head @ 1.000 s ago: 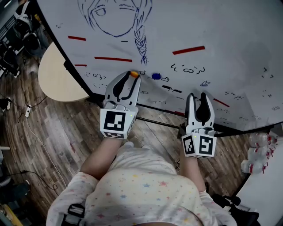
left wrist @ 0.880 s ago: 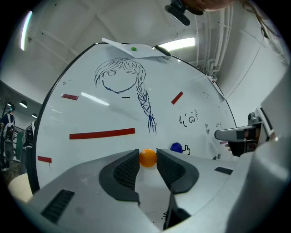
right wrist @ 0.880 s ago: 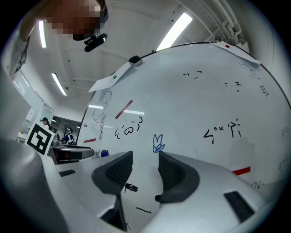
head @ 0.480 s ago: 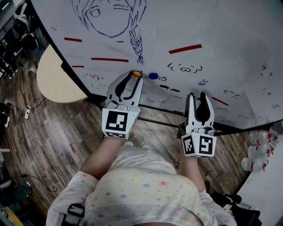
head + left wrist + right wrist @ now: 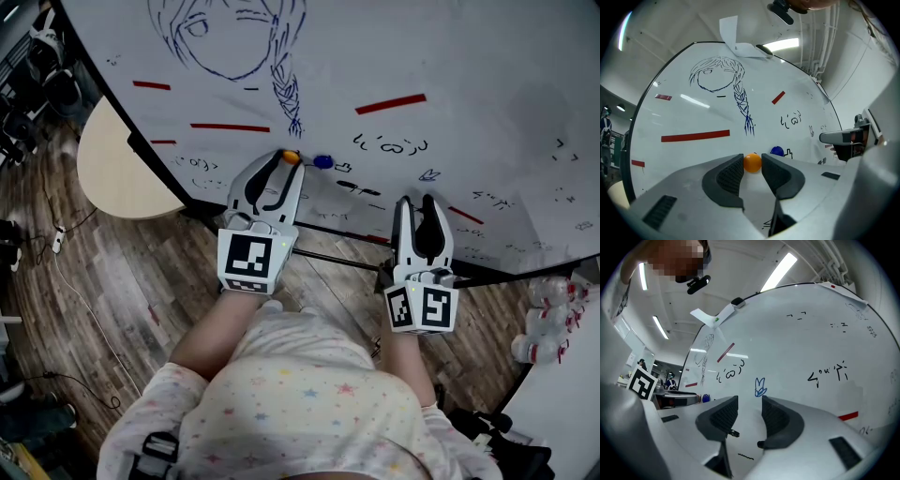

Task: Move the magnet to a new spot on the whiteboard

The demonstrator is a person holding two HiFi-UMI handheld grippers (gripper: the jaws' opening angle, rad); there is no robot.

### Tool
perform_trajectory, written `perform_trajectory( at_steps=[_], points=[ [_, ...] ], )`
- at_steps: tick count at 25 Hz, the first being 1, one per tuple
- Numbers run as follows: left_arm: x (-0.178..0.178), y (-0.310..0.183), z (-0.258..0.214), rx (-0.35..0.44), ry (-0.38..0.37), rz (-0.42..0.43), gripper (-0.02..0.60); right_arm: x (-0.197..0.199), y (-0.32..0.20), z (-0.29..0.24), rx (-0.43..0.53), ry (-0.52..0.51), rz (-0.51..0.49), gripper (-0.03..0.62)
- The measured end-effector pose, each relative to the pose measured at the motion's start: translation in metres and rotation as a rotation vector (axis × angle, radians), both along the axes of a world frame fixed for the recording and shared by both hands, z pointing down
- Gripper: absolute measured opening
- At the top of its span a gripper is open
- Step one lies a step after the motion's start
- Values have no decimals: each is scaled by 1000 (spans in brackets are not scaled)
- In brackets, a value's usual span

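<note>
Far left of the blue magnet (image 5: 322, 161), past the whiteboard (image 5: 487, 56) edge, we see a round table (image 5: 122, 178), not involved. Next, the left gripper (image 5: 752, 158) is up at the board, jaws closed in on the orange magnet (image 5: 292, 157), one pad on each side of it, so we log it as gripped. The magnet sits just left of the blue magnet, close but apart, and looks to be against the board surface. What changed: over the last second the orange magnet has closed most of its gap to the blue magnet, from clearly apart to just beside. The head camera shifted a little too, but the gap between the two magnets shrank regardless. We read that as the slide being under way, with the magnet already off its old spot. The relocation is not done, since the jaws have not let go. One risk is that the two magnets snap together if it goes further right. Well right of and below the blue magnet, the right gripper (image 5: 418, 201) hangs by the board's lower edge, jaws a little apart and empty, taking no part.
</note>
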State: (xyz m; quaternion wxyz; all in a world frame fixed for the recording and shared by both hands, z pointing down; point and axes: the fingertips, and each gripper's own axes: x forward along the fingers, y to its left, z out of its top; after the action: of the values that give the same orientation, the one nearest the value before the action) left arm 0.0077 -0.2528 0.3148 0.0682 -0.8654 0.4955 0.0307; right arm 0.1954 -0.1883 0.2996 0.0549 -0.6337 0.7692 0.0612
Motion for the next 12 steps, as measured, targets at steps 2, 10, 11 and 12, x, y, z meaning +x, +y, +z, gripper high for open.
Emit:
perform_trajectory(
  at_steps=[2,10,11,12],
  points=[
    [0,0,0,1,0,-3,114,0,0,0,0,0,-2,141],
    [0,0,0,3,7,-15,115,0,-4,1,-2,0,-14,140],
    [1,0,0,3,8,-17,115,-1,-5,1,-2,-1,-16,139],
    [1,0,0,3,9,-18,115,-1,-5,1,-2,-2,-18,138]
  ],
)
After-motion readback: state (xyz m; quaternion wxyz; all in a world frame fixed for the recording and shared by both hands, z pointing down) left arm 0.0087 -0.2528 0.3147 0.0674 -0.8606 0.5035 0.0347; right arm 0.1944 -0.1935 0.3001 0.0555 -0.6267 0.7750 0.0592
